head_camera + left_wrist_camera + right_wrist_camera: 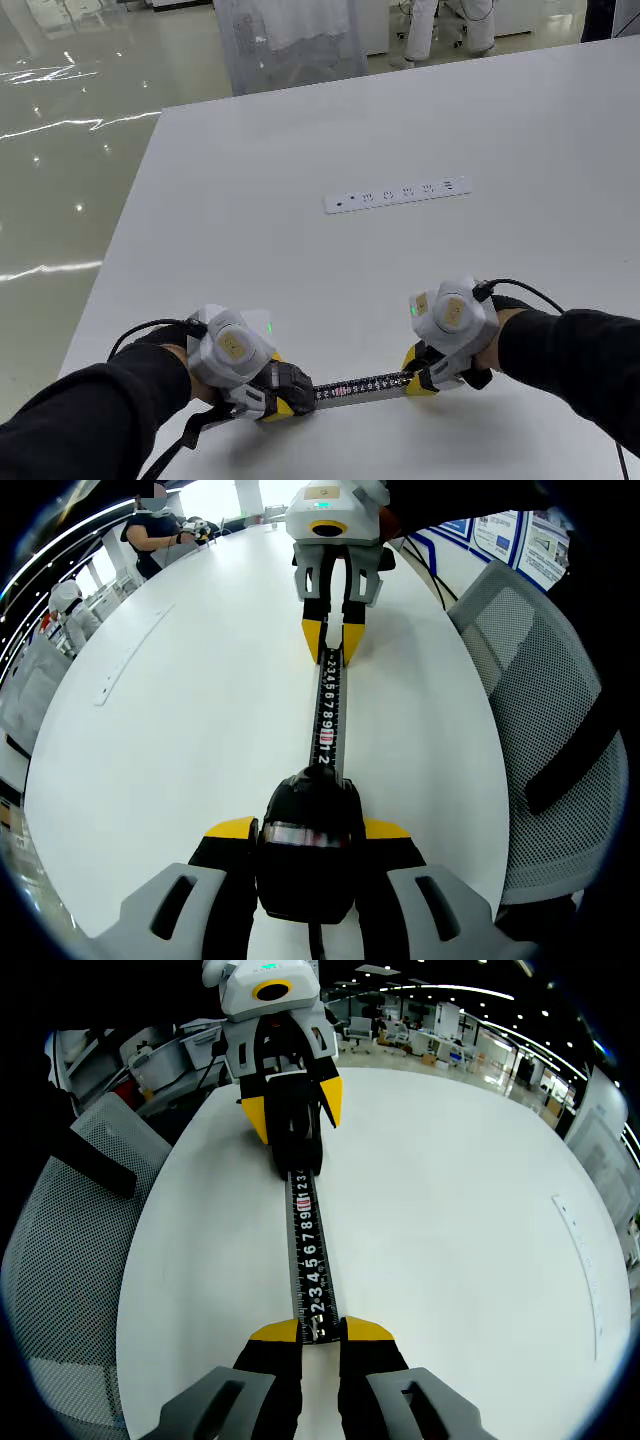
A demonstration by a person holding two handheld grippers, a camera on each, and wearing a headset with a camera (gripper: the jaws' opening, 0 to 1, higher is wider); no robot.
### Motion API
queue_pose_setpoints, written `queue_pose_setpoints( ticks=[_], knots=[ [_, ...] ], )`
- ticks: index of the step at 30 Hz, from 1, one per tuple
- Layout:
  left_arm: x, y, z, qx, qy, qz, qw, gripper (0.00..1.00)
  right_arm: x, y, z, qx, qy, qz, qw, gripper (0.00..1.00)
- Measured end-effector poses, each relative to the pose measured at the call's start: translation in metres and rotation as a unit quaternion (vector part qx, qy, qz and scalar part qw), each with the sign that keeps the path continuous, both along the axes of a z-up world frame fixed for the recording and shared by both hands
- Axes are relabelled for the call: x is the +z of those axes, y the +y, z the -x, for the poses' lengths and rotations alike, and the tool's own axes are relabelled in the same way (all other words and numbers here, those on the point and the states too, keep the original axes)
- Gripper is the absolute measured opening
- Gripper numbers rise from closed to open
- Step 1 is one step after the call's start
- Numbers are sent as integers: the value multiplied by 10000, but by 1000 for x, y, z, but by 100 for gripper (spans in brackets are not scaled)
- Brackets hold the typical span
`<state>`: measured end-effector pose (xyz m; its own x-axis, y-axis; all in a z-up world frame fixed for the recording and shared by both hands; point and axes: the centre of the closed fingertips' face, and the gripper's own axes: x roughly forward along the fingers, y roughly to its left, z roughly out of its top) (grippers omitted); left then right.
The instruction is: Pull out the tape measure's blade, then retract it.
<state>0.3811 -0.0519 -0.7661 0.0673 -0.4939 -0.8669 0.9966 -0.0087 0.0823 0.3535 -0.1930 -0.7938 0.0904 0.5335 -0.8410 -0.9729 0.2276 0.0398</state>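
The black tape measure case lies low on the white table, and my left gripper is shut on the case. Its blade is drawn out to the right, numbers up, just above the tabletop. My right gripper is shut on the blade's tip. In the left gripper view the blade runs away to the right gripper. The right gripper view shows the blade leading back to the case held between the left gripper's yellow-tipped jaws.
A white power strip lies mid-table, beyond both grippers. A grey mesh chair stands at the table's near edge. Shiny floor lies to the left of the table, and people stand at its far end.
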Motion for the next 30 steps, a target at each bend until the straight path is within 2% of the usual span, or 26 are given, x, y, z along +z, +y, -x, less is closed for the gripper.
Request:
queue_pose_setpoints(
  ticks=[30],
  knots=[
    [0,0,0,-6,5,-19,10000,32,0,-18,4,-132,1,-24,9999,8]
  ],
)
